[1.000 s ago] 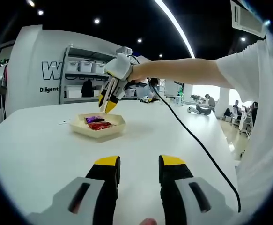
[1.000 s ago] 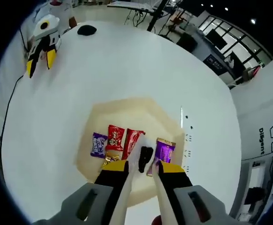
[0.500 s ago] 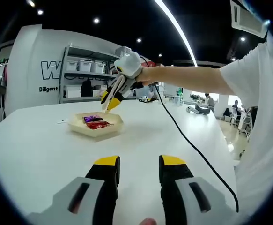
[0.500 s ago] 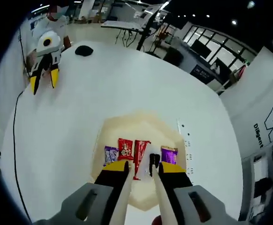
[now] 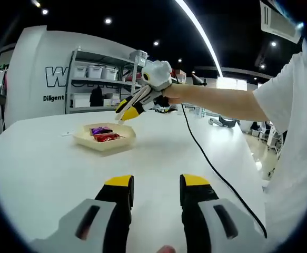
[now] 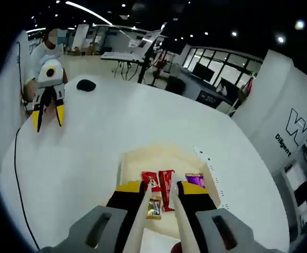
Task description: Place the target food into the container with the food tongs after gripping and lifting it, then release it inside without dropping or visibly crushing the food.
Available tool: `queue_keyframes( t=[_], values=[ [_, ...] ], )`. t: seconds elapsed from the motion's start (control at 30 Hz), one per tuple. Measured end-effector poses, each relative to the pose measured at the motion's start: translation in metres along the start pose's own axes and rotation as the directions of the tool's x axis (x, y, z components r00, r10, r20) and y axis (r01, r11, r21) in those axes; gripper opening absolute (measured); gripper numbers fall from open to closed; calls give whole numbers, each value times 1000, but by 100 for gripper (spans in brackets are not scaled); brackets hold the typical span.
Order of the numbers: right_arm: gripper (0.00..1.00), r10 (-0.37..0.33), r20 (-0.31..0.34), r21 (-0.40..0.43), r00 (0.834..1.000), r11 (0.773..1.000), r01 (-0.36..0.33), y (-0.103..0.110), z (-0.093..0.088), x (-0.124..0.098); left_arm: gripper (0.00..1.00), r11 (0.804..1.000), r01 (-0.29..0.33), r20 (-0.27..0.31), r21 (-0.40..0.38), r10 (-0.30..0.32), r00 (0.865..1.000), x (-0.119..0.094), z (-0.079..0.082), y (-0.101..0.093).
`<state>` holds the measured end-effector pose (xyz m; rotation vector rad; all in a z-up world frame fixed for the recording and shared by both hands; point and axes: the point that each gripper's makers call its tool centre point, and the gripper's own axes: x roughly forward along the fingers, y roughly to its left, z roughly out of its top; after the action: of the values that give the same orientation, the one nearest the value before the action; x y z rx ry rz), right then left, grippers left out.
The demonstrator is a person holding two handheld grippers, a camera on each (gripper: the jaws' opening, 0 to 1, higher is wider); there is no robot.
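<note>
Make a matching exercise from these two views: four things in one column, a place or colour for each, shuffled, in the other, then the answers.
Things:
1. right hand-held gripper
2. tray
3. black cable
4. purple wrapper

Places or colours:
A. trails across the white table toward the person's sleeve
B. pale beige, holding wrapped snacks
C. held in the air above the tray, yellow-tipped
D. lies in the tray beside the red wrappers

Pairs: 1-C, 2-B, 3-A, 4-D

"W" and "Diligent" in dark letters on the white wall (image 5: 37, 68), both cut off.
</note>
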<state>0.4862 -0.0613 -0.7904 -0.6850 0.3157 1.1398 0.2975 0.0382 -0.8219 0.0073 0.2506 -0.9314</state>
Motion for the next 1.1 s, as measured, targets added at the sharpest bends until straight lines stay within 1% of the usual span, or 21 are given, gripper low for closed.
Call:
queue_keyframes(
  t=[0.1,0.13,0.17,0.2,0.23,0.4,0.47,0.57,0.63,0.8,0.9,0.93,1.0,1.07,1.1],
  values=[
    [19,-21,44,27,999,999,20,2,3,-3,34,1000,1,-1,2,-1,1000,1,0,-1],
    [19,-36,70,42,997,999,33,3,7,-4,34,1000,1,-2,2,-1,1000,2,0,-1],
    [19,-37,100,65,994,997,30,8,11,-7,34,1000,1,-3,2,-1,1000,2,0,-1],
    [19,-34,109,73,993,997,26,11,12,-8,34,1000,0,-3,3,0,1000,3,0,-1],
    [19,-49,118,71,992,997,41,12,13,-9,34,1000,1,-4,2,-1,1000,4,0,-2],
    [19,-73,144,88,987,994,61,18,13,-15,35,1000,10,-5,10,-10,1000,8,1,-8],
    [19,-88,164,109,982,991,71,18,14,-17,35,1000,11,-5,13,-11,1000,9,2,-10],
    [19,-110,174,122,979,988,89,19,14,-20,35,1000,12,-4,16,-12,1000,9,2,-12],
    [19,-128,192,147,973,984,101,21,15,-23,35,1000,11,-4,18,-11,1000,9,2,-14],
    [20,-161,206,176,965,976,125,27,14,-29,37,1000,7,-4,25,-7,1000,9,3,-15],
    [20,-191,235,202,953,969,145,33,20,-37,39,1000,2,-3,31,-2,1000,9,4,-15],
    [20,-190,237,201,953,969,143,36,21,-39,39,999,-1,-2,33,1,1000,9,5,-15],
    [20,-213,236,206,948,965,165,39,23,-42,40,999,-5,1,38,5,1000,9,6,-15],
    [20,-219,237,210,947,963,170,44,25,-45,42,999,-6,2,41,6,1000,9,7,-16],
    [20,-229,246,215,942,960,177,46,27,-48,43,999,-10,3,42,10,1000,8,7,-16]
  ],
)
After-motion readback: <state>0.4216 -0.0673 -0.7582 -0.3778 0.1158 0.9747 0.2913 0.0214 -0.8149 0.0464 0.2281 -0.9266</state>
